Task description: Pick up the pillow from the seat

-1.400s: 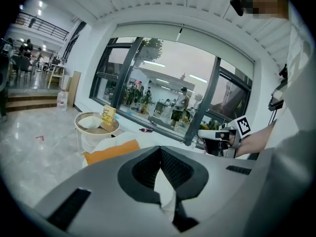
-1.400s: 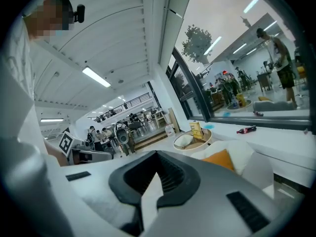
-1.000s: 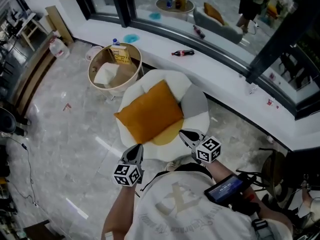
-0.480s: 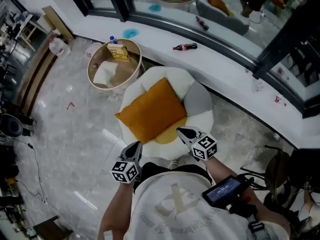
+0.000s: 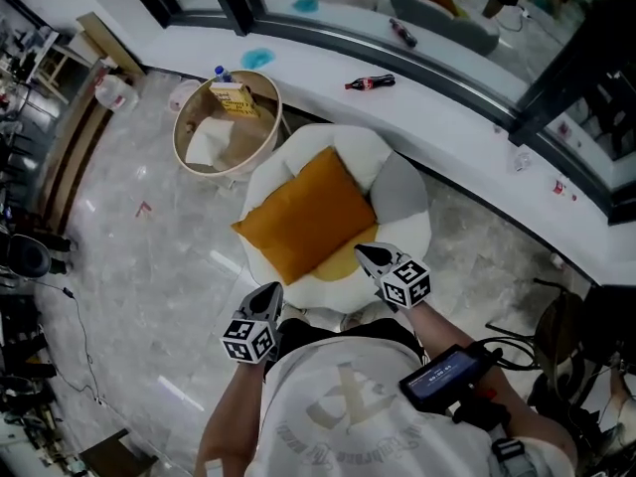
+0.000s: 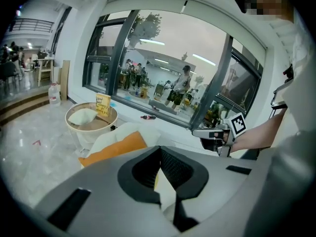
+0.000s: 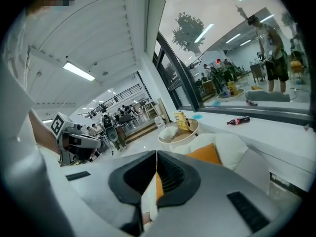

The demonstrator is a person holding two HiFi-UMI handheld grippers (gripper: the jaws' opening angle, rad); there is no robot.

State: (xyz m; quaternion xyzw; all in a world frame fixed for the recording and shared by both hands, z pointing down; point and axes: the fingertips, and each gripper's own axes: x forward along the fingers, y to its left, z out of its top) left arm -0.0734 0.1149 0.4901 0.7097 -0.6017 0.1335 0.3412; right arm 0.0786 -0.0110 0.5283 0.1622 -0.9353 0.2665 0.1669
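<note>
An orange pillow (image 5: 308, 217) lies tilted across a round white seat (image 5: 402, 229) with a yellow cushion under it. My left gripper (image 5: 270, 292) hangs shut and empty off the seat's near left edge, short of the pillow's corner. My right gripper (image 5: 364, 254) is shut and empty too, over the seat's near right rim beside the pillow. In the left gripper view the pillow (image 6: 116, 147) lies ahead, beyond the shut jaws, with the right gripper (image 6: 217, 135) at the right. The right gripper view has the pillow (image 7: 205, 154) just past its shut jaws and the left gripper (image 7: 74, 142) at the left.
A round basket (image 5: 260, 139) with a white cushion and a yellow box stands behind the seat on the left. A cola bottle (image 5: 370, 82) lies on the long white window ledge (image 5: 467, 127). A water jug (image 5: 111, 92) and cables (image 5: 75, 316) are on the marble floor at the left.
Both grippers have sunk a little and come closer to the seat's near edge, the right one more. Their jaws stayed shut and the pillow has not moved.
</note>
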